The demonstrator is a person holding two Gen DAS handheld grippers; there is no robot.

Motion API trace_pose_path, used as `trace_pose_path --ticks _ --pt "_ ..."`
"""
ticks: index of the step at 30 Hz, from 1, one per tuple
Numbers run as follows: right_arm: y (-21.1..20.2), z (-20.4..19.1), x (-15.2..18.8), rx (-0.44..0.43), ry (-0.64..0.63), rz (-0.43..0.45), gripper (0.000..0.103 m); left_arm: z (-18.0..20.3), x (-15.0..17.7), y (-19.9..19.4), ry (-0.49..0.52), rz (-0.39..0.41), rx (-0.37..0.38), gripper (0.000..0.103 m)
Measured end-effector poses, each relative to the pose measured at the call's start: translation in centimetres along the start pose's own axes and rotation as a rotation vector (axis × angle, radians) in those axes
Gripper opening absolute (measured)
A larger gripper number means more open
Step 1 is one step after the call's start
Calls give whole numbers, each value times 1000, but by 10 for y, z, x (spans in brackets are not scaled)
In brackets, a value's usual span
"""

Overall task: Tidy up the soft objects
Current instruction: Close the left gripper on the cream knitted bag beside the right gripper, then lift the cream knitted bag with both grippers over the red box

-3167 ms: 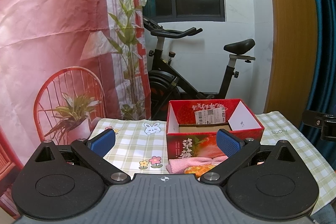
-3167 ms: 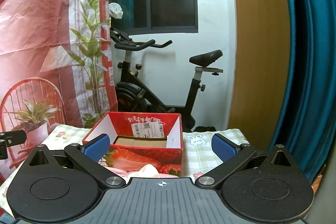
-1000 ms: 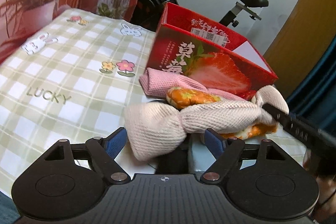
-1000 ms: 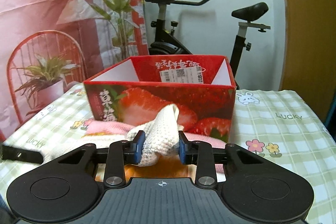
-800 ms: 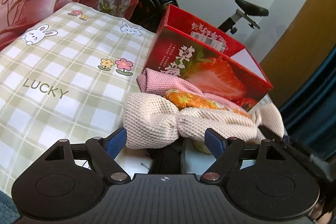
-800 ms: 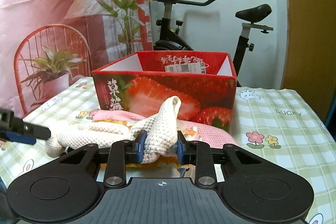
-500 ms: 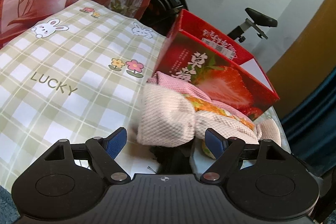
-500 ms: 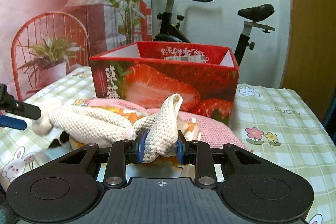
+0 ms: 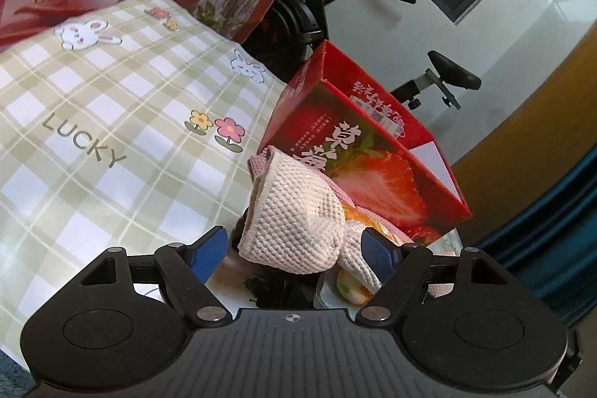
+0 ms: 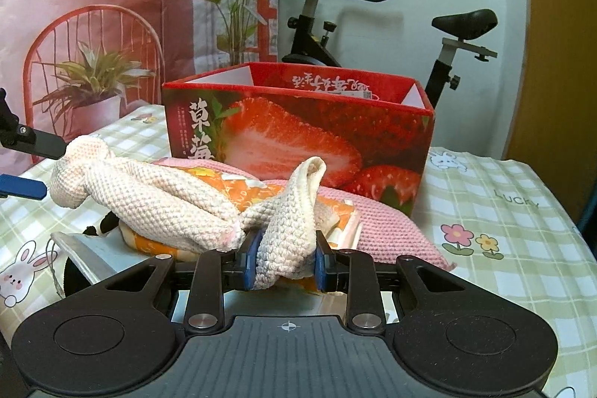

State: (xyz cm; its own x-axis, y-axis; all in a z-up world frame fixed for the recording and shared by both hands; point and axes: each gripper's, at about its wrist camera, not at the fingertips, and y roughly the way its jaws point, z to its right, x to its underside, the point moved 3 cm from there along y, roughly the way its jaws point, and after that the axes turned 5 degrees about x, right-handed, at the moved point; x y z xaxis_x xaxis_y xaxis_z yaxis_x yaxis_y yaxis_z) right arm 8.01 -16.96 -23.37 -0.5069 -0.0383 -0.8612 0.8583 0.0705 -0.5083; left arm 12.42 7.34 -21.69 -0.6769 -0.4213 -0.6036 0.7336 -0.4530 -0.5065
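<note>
A cream knitted cloth (image 10: pixel 175 200) lies stretched over a pile of soft things in front of the red strawberry box (image 10: pixel 298 133). My right gripper (image 10: pixel 285 265) is shut on one end of it. My left gripper (image 9: pixel 294 250) is open, with the cloth's other bunched end (image 9: pixel 294 222) lying between its blue pads and not pinched. Its fingers (image 10: pixel 26 187) show at the left edge of the right wrist view. Under the cloth lie an orange patterned item (image 10: pixel 238 187) and a pink knitted cloth (image 10: pixel 395 222).
The green checked tablecloth (image 9: pixel 112 122) with rabbits and flowers covers the table. A dark item (image 9: pixel 280 290) and a white flat object (image 10: pixel 89 256) lie under the pile. An exercise bike (image 10: pixel 335 25) stands behind the box.
My right gripper closed on the cream cloth's end and holds it. My left gripper stayed open and came in closer to the cloth's other end, which bunched up between its pads.
</note>
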Motion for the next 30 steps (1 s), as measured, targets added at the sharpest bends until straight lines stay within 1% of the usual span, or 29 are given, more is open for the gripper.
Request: trace_pose_path --ticks 3,4,7,10,14,15,16,17,18,21,24,26,30 --pt "1 1 1 -3 0 -1 27 -7 -2 5 -51 -2 18 63" --pt "1 0 1 -3 0 -2 27 -8 -3 6 -61 2 20 60" --pt "2 0 2 -2 -4 -2 27 -13 -5 9 -85 16 30 60" --pt "2 -2 2 -1 -11 -9 28 -12 -9 14 -97 25 58 60" --pt "4 -1 4 -3 -10 -16 28 -3 -14 24 -59 25 88 60" --pt "4 -1 3 -4 -8 -17 28 -2 -13 24 -51 27 92 57" --pt "4 -1 3 -3 -7 -17 28 -2 -12 24 -48 23 97 48" --pt "5 -1 3 -3 -7 -17 28 -1 -10 25 -37 19 89 42" --pt "5 -1 3 -4 -5 -17 28 -2 -9 25 -24 17 72 32" --pt "4 -1 3 -6 9 -17 28 -8 -6 19 -8 34 50 18" --pt "1 0 1 -13 25 -7 28 -7 -5 16 41 36 30 18" --pt "-1 1 0 -17 42 4 28 -2 -3 16 92 31 1 18" --pt "-7 4 -3 -20 62 46 28 4 1 18 184 15 -43 17"
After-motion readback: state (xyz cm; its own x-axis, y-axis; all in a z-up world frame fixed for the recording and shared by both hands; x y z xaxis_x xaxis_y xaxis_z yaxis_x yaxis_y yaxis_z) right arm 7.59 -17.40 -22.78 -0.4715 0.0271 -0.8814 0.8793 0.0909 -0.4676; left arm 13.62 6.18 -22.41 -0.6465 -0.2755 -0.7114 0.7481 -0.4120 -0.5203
